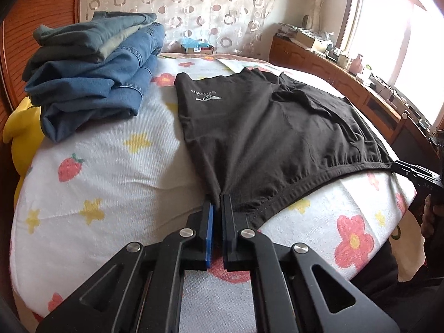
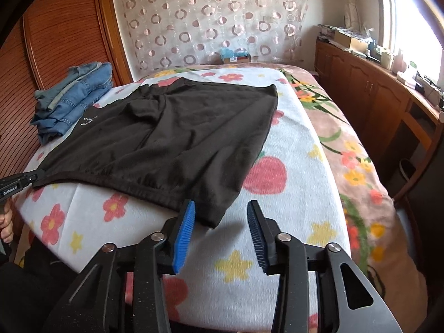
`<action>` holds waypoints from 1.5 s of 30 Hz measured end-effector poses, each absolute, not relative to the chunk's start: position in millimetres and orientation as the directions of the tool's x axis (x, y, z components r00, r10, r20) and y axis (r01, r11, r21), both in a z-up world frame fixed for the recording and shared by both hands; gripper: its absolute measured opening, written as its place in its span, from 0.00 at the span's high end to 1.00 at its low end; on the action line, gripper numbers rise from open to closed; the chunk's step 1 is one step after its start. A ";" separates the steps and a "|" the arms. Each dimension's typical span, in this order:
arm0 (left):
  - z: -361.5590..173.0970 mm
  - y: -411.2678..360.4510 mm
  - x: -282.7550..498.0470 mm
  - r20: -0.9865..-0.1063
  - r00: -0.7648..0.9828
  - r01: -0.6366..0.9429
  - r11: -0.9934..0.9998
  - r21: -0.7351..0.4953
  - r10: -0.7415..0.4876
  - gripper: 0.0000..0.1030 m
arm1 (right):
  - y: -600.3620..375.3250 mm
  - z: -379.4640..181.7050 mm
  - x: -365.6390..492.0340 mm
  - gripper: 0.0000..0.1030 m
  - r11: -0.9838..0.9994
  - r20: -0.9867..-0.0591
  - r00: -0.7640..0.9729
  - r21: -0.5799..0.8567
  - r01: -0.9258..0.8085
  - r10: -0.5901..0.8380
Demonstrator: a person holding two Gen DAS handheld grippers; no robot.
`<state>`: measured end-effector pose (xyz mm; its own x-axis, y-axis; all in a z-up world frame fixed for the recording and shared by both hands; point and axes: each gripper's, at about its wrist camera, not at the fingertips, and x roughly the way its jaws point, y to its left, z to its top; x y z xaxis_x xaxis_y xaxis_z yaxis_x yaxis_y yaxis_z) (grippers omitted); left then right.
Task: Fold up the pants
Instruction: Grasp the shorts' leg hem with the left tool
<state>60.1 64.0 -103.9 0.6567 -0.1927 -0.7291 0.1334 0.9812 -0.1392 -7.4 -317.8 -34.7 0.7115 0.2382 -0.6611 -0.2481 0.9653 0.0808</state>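
Observation:
Black pants [image 1: 266,127] with a small white logo lie spread on the flowered bed cover, waistband toward me; they also show in the right wrist view [image 2: 172,144]. My left gripper [image 1: 217,202] is shut on the waistband's left corner; it shows at the far left of the right wrist view [image 2: 34,179]. My right gripper [image 2: 220,216] is open, its blue pads either side of the waistband's right corner, not closed on it. In the left wrist view the right gripper [image 1: 395,164] sits at the waistband's far end.
A stack of folded blue jeans [image 1: 91,75] lies at the bed's far left, also in the right wrist view [image 2: 72,97]. A wooden cabinet [image 2: 383,102] with clutter runs along the right under the window. A wooden wardrobe [image 2: 63,36] stands on the left.

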 end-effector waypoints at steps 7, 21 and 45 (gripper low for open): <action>-104.4 64.7 59.9 -0.729 0.657 0.136 0.981 -0.136 -0.192 0.94 | -320.8 -24.7 -18.9 0.94 0.957 -0.647 0.715 0.083 -0.276 0.263; -102.6 52.0 60.5 -0.739 0.647 0.152 0.981 -0.118 -0.189 0.73 | -319.6 -23.6 -25.2 0.85 0.963 -0.614 0.746 0.100 -0.251 0.258; -77.5 29.4 60.9 -0.692 0.688 0.205 0.974 -0.102 -0.217 0.95 | -311.6 -33.3 -19.0 0.60 0.959 -0.604 0.747 0.140 -0.246 0.280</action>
